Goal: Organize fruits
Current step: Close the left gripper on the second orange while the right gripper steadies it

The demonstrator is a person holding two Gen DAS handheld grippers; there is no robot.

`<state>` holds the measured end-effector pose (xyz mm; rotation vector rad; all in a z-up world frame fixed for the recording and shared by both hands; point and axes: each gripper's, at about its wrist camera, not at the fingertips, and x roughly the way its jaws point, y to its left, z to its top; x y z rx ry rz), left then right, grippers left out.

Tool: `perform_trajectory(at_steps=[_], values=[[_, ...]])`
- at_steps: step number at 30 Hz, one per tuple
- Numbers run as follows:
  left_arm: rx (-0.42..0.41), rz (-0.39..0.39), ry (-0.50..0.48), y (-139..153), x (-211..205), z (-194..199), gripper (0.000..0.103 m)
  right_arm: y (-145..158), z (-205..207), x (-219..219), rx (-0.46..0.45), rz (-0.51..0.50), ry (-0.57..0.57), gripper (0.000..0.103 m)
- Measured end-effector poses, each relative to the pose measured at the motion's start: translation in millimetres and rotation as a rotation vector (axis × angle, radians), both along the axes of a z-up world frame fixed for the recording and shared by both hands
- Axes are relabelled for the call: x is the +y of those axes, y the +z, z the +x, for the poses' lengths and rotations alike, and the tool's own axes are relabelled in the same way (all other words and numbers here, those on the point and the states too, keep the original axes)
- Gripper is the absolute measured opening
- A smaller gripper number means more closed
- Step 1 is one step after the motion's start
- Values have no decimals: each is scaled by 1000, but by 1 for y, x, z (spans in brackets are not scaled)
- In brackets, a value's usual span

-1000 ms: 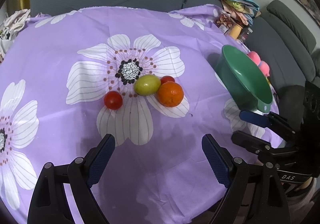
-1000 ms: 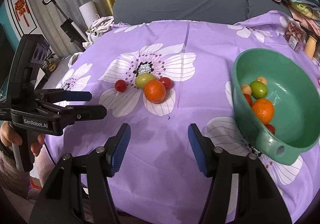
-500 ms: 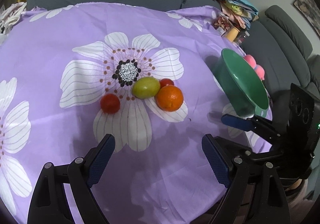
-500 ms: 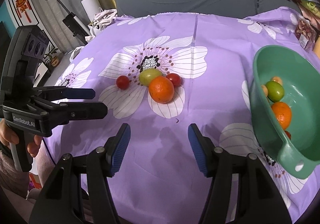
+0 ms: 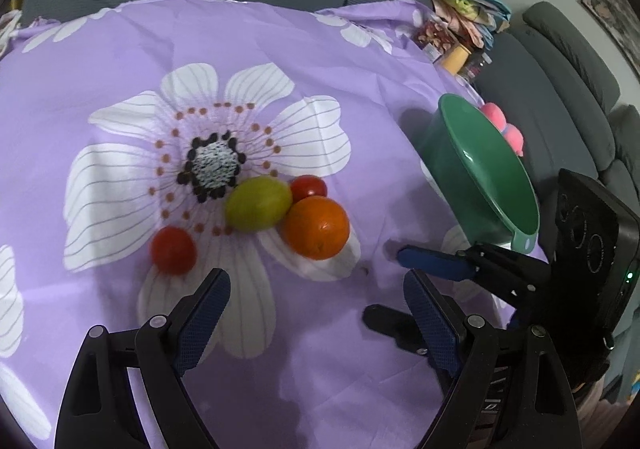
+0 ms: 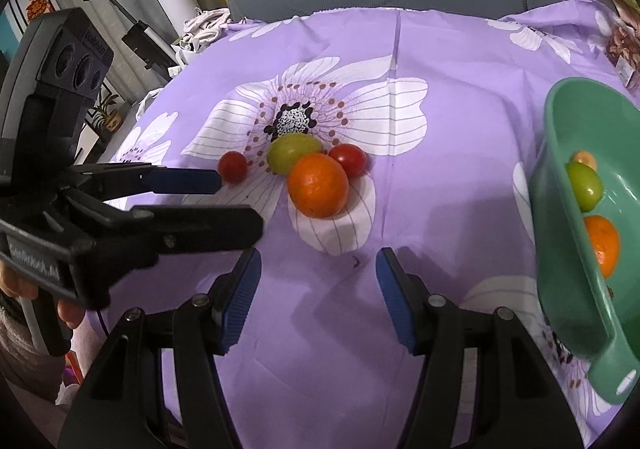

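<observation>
- The left gripper (image 5: 316, 313) was wide open and held nothing, low over the purple cloth (image 5: 320, 49).
- The right gripper (image 6: 318, 289) was wide open too, empty.
- Just past them sat an orange (image 5: 317, 227), touching a green fruit (image 5: 258, 208) and a red tomato (image 5: 308, 187).
- Another tomato (image 5: 173, 250) sat apart.
- The green bowl (image 6: 560, 249), off to the right, had fruit inside.

Both wrist views look low and close across the table (image 5: 120, 49); each frames the fruit cluster mid-frame, with the orange (image 5: 317, 227) (image 6: 318, 185) shared.
</observation>
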<state>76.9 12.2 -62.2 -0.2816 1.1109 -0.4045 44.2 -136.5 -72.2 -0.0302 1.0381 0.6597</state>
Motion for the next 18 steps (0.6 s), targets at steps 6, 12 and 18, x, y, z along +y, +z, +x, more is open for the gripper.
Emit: perform_trajectory(at_steps=[6,12,18], values=[[15,-9,-16,-7,-3,12,88,-4,10,3,9,2,10,60],[23,-27,-13,-13,-3,22,84,-6,22,9,14,-5,28,60],[34,-42,-18,-18,-4,29,76,-10,32,18,23,-27,60,60]])
